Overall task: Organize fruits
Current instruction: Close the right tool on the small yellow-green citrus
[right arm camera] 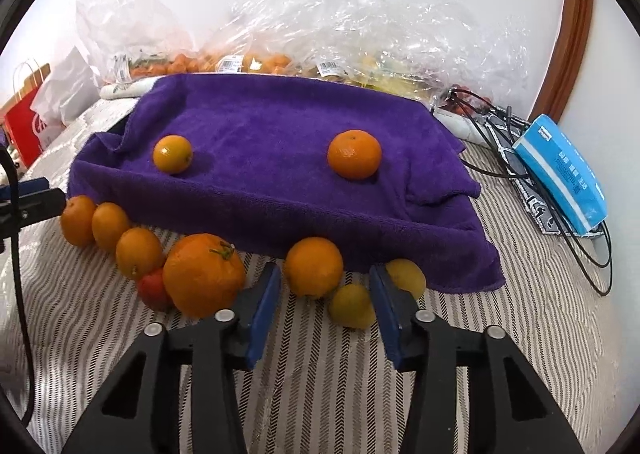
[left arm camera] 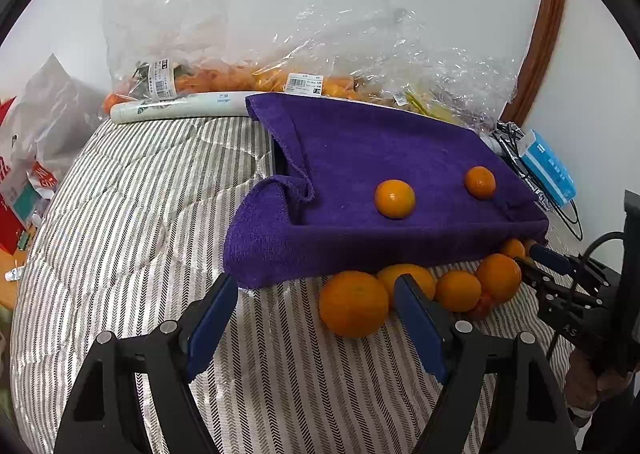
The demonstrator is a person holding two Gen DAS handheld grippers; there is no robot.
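Both jaws gaping empty, the right gripper (right arm camera: pixel 324 310) faces a round, firm, smooth-skinned orange (right arm camera: pixel 314 266), likely rolling unless pinched across its middle.

Purple towel (right arm camera: pixel 280 142), orange fruits (right arm camera: pixel 354 153), grey-striped quilt (left arm camera: pixel 152 190), blue fingers (right arm camera: pixel 262 318)

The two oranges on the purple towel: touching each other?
Apart. The right wrist view shows the left orange and right orange separated by bare purple towel.
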